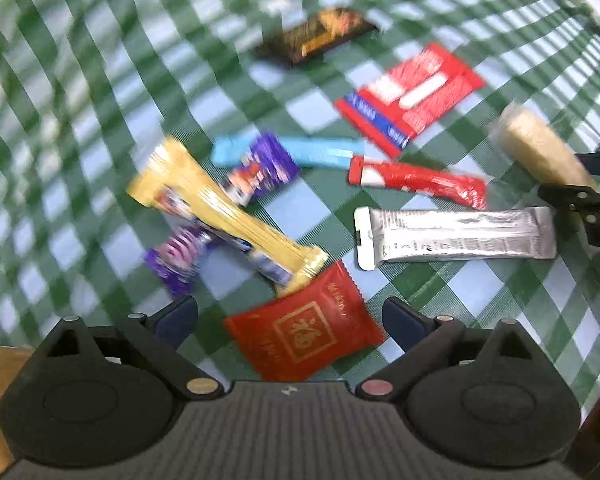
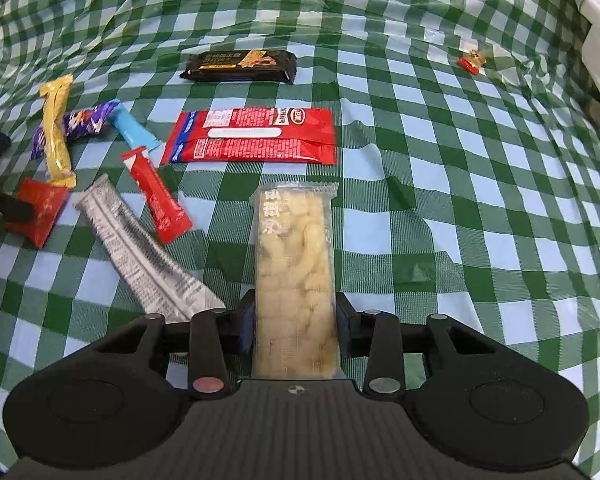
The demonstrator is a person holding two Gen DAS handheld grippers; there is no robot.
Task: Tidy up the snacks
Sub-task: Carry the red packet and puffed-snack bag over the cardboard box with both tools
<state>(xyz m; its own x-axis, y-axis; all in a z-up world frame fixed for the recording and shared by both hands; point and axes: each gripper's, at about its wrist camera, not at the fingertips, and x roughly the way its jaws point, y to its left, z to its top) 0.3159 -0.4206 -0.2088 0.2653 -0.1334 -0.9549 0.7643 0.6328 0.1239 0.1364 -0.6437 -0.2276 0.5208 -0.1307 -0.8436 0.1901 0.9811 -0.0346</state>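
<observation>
Right wrist view, 1 pale snack bar [image 2: 294, 276] gripped, 2 red sachets [image 2: 158, 194] beside

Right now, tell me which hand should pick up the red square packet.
Left. The left gripper hangs open with the red square packet lying between its fingers. The right gripper is shut on the pale clear-wrapped bar, farther away.

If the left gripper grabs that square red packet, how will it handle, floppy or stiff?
Probably soft: the red packet looks like a thin, slightly puffed pouch, so it may crumple between the open left gripper pads. Likely light for its size. Its glossy wrapper could slide on the tablecloth; being flat, it won't roll.
</observation>
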